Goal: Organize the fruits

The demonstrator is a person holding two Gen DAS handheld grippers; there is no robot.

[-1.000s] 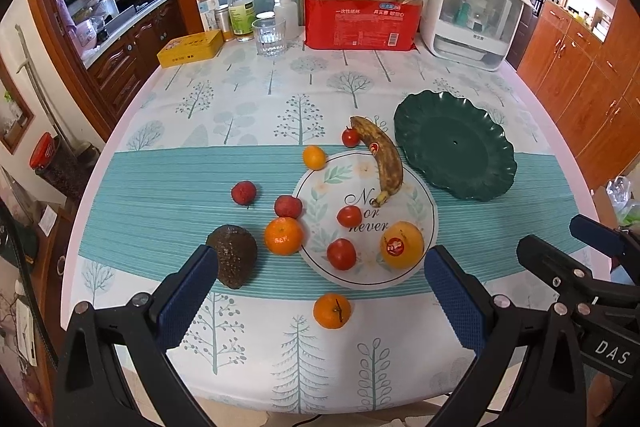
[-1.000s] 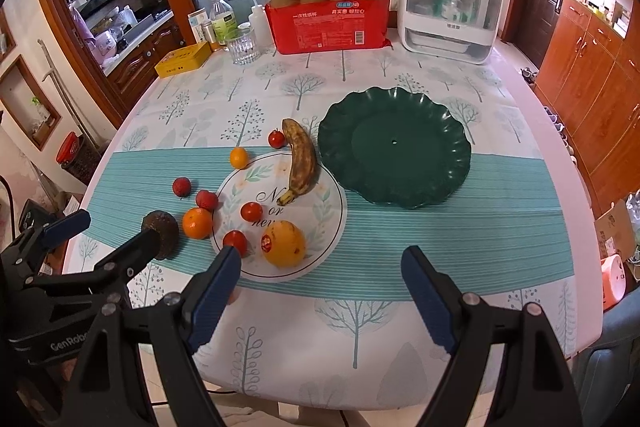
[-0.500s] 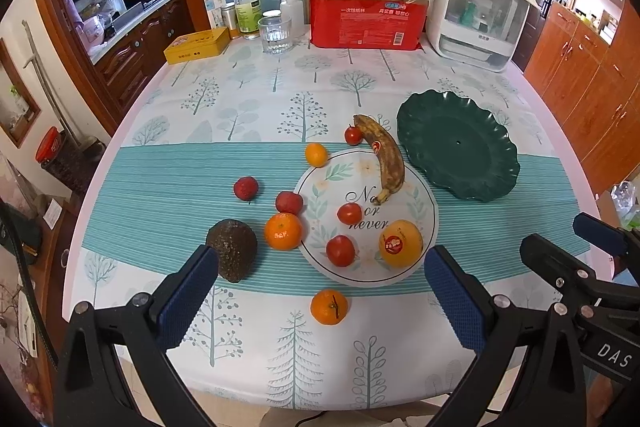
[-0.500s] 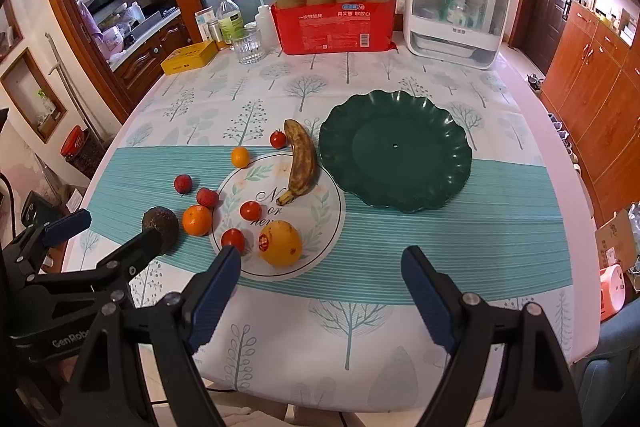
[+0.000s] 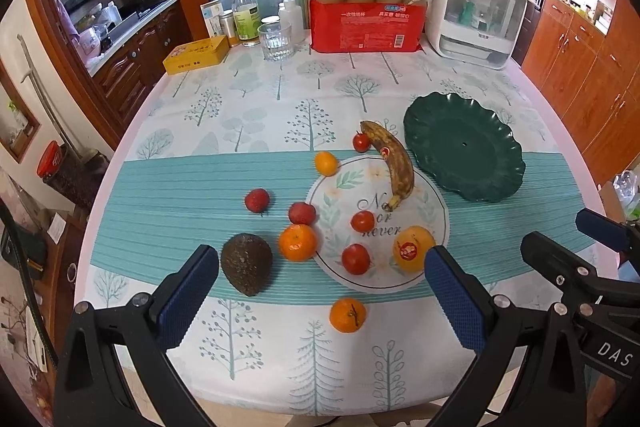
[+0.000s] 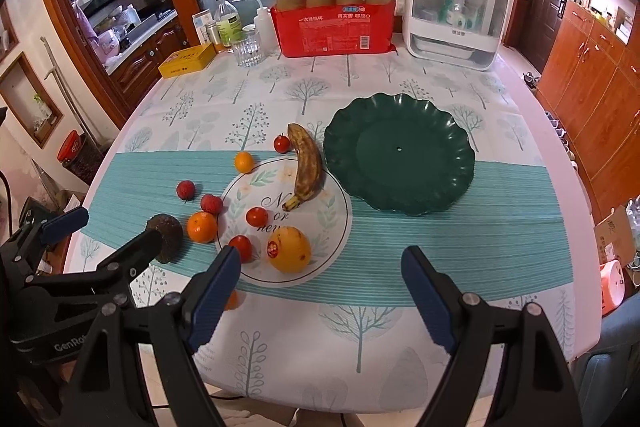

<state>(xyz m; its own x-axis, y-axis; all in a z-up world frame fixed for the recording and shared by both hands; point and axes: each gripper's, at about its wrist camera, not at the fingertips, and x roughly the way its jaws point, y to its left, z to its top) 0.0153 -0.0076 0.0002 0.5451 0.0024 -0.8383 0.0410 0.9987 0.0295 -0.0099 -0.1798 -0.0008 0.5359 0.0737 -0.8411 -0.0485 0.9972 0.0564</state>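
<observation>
Loose fruit lies around a printed white circle on the tablecloth: a spotted banana (image 5: 390, 161), an avocado (image 5: 247, 263), a stickered orange (image 5: 413, 249), tangerines (image 5: 298, 242) (image 5: 347, 314), small red tomatoes (image 5: 355, 258) and lychees (image 5: 257, 200). To the right sits an empty dark green scalloped plate (image 5: 464, 157) (image 6: 398, 155). My left gripper (image 5: 320, 301) hangs open above the near table edge, the front tangerine between its fingers' line. My right gripper (image 6: 320, 293) is also open, holding nothing, the stickered orange (image 6: 289, 249) just ahead of it.
At the table's far edge stand a red package of cups (image 5: 366, 17), a white dispenser box (image 5: 478, 21), a glass (image 5: 276, 41), bottles (image 5: 246, 15) and a yellow tin (image 5: 197, 54). Wooden cabinets (image 5: 592, 75) run along the right; a kitchen counter (image 5: 120, 27) lies left.
Both views have drifted slightly, so the table and fruit sit a little lower and nearer in frame. No fruit has moved and both grippers stay open.
</observation>
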